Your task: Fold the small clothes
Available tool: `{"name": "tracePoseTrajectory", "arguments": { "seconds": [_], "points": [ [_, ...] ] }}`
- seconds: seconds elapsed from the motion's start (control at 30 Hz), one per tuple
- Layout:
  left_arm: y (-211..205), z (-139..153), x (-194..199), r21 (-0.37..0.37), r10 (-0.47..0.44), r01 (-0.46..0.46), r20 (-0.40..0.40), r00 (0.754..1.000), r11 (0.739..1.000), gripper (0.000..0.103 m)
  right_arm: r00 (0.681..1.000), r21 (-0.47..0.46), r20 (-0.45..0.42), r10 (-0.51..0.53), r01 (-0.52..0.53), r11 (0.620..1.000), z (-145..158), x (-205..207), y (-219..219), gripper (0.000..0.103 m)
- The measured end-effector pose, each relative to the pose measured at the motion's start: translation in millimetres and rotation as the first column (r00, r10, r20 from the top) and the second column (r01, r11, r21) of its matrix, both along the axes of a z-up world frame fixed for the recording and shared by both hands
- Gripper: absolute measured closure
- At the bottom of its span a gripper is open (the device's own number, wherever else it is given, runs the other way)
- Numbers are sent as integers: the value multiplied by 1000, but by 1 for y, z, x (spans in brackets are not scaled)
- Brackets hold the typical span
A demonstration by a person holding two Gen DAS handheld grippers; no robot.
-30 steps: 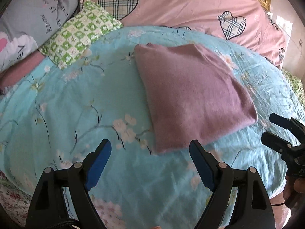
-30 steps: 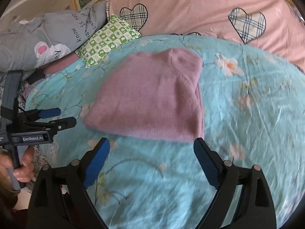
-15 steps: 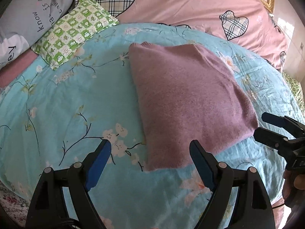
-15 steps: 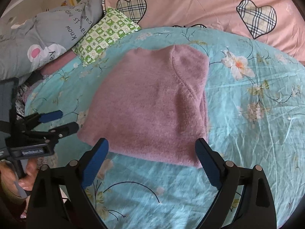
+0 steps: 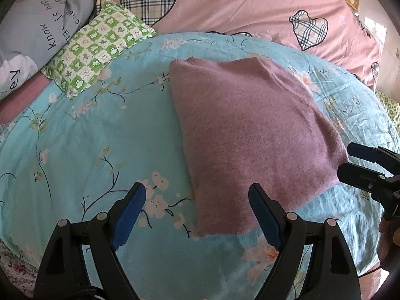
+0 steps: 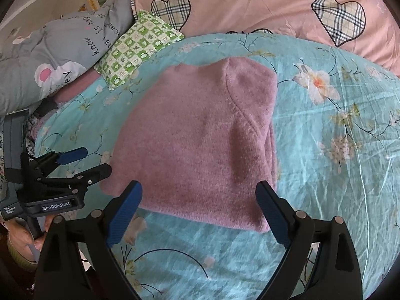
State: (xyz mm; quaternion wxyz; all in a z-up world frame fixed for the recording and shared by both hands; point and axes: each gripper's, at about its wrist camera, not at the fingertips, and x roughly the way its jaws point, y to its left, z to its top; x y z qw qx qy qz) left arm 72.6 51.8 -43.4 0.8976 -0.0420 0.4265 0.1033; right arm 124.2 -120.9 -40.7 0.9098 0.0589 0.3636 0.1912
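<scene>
A mauve knitted garment point(image 5: 252, 135) lies folded flat on the turquoise flowered bedspread point(image 5: 100, 137); it also shows in the right wrist view point(image 6: 200, 140). My left gripper point(image 5: 197, 215) is open and empty, its jaws astride the garment's near left corner. My right gripper point(image 6: 200, 212) is open and empty over the garment's near edge. The right gripper also shows at the garment's right corner in the left wrist view point(image 5: 350, 160). The left gripper also shows beside the garment's left corner in the right wrist view point(image 6: 92, 161).
A green checked pillow point(image 5: 97, 47), a grey printed pillow point(image 5: 37, 35) and a pink quilt with plaid hearts point(image 5: 237, 2) lie at the head of the bed. The bed's edge runs along the lower left point(image 5: 15, 262).
Both grippers have moved forward and closer to the garment's near edge. The garment looms larger in both views. Both grippers stay open.
</scene>
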Motion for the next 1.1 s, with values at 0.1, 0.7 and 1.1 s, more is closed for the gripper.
{"name": "tracePoseTrajectory", "arguments": {
  "seconds": [0.1, 0.7, 1.1],
  "points": [
    [-1, -1, 1, 2, -5, 5, -2, 1000, 1000, 18, 1000, 6, 10, -3, 3, 1000, 0, 0, -1, 11],
    [-4, 7, 3, 9, -21, 21, 23, 1000, 1000, 18, 1000, 13, 15, 10, -10, 1000, 2, 7, -1, 11],
    [1, 14, 7, 14, -12, 12, 42, 999, 1000, 18, 1000, 9, 19, 20, -20, 1000, 7, 10, -1, 11]
  ]
}}
